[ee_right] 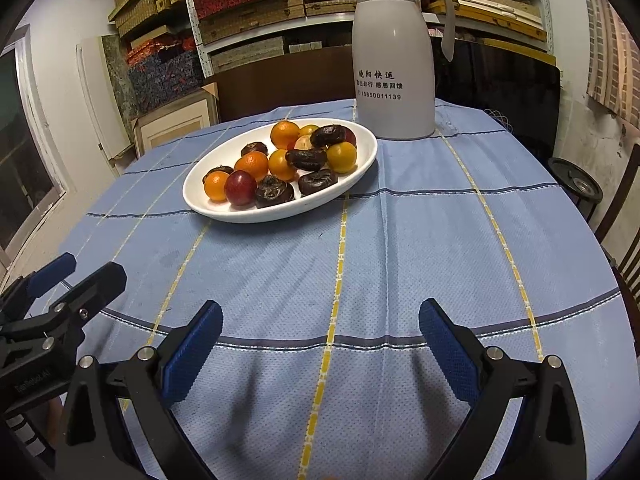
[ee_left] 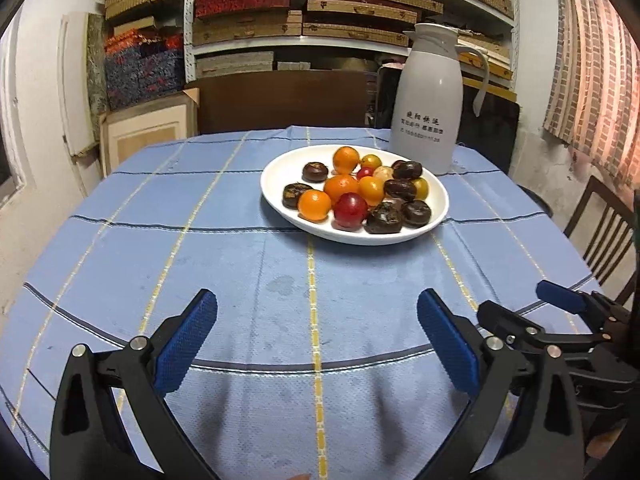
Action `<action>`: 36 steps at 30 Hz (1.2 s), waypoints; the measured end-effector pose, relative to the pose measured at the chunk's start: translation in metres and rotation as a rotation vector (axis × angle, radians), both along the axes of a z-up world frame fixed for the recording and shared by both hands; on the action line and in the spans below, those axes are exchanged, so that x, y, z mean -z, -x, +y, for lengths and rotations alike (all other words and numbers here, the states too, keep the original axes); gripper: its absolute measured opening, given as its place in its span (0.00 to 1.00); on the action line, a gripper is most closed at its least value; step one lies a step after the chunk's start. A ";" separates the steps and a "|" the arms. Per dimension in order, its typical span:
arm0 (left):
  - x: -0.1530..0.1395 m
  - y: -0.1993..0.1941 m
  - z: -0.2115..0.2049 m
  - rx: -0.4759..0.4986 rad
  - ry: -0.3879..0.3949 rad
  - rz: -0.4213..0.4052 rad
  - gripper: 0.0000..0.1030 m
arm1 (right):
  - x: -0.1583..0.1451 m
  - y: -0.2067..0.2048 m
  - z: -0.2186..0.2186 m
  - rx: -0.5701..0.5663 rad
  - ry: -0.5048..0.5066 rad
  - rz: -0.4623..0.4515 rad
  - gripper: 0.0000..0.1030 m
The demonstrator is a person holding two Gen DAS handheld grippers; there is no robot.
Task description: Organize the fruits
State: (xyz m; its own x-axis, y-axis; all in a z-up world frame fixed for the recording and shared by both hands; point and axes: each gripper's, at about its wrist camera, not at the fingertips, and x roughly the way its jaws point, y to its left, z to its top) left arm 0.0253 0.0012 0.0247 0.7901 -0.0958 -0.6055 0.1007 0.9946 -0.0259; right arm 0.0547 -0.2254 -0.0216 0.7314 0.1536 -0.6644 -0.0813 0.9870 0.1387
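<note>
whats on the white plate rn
The white plate holds a mixed pile: small oranges, a red plum-like fruit, yellow fruits and dark brown wrinkled ones. Pieces at the back are partly covered, so no full count.

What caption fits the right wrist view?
Open right claw over blue tablecloth, facing white plate of mixed fruit.

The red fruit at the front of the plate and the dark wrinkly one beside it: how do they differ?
The red fruit is smooth, glossy and round; the dark fruit is brown-black, wrinkled and flattened, with a dimpled top. The red fruit stands slightly taller than the dark fruit. Both lie side by side, seemingly touching, at the near edge of the white plate.
</note>
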 end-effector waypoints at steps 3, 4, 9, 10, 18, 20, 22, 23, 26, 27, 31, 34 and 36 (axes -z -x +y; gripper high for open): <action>0.000 0.000 0.000 0.008 0.011 0.002 0.96 | 0.000 0.001 0.000 0.001 -0.001 0.000 0.96; 0.000 0.000 0.000 0.008 0.011 0.001 0.96 | 0.000 0.001 0.000 0.002 -0.001 0.000 0.96; 0.000 0.001 -0.003 0.009 0.006 -0.009 0.96 | -0.001 0.001 0.000 0.006 -0.004 0.004 0.96; -0.001 0.001 -0.003 0.008 0.005 -0.011 0.96 | -0.001 0.001 0.000 0.005 -0.004 0.004 0.96; -0.002 0.004 -0.003 0.004 -0.002 -0.025 0.96 | -0.002 0.002 -0.001 0.007 -0.005 -0.001 0.96; -0.002 0.005 -0.004 0.005 -0.006 -0.029 0.96 | -0.002 0.002 -0.001 0.006 -0.004 0.000 0.96; -0.003 0.005 -0.005 0.011 -0.004 -0.033 0.96 | -0.001 0.001 -0.001 0.005 -0.003 0.003 0.96; -0.003 0.006 -0.006 0.015 -0.003 -0.037 0.96 | -0.001 0.001 -0.001 0.004 0.000 0.005 0.96; -0.006 0.012 -0.009 0.010 -0.029 -0.085 0.96 | 0.000 0.001 0.000 0.003 0.006 0.005 0.96; -0.006 0.014 -0.011 0.000 -0.047 -0.103 0.96 | 0.000 0.001 0.001 0.003 0.009 0.005 0.96; -0.005 0.010 -0.008 -0.001 -0.039 -0.074 0.96 | 0.000 0.001 0.000 0.005 0.011 0.006 0.96; -0.002 0.004 -0.001 -0.031 -0.015 -0.031 0.96 | -0.001 0.002 0.000 0.002 0.005 0.005 0.96; -0.001 0.002 0.002 -0.045 -0.008 -0.018 0.96 | -0.001 0.002 0.001 -0.003 0.008 0.003 0.96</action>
State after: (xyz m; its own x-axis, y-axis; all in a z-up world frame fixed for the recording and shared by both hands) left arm 0.0237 0.0034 0.0260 0.8043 -0.0550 -0.5916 0.0558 0.9983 -0.0169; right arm 0.0530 -0.2242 -0.0207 0.7289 0.1498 -0.6681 -0.0834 0.9879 0.1306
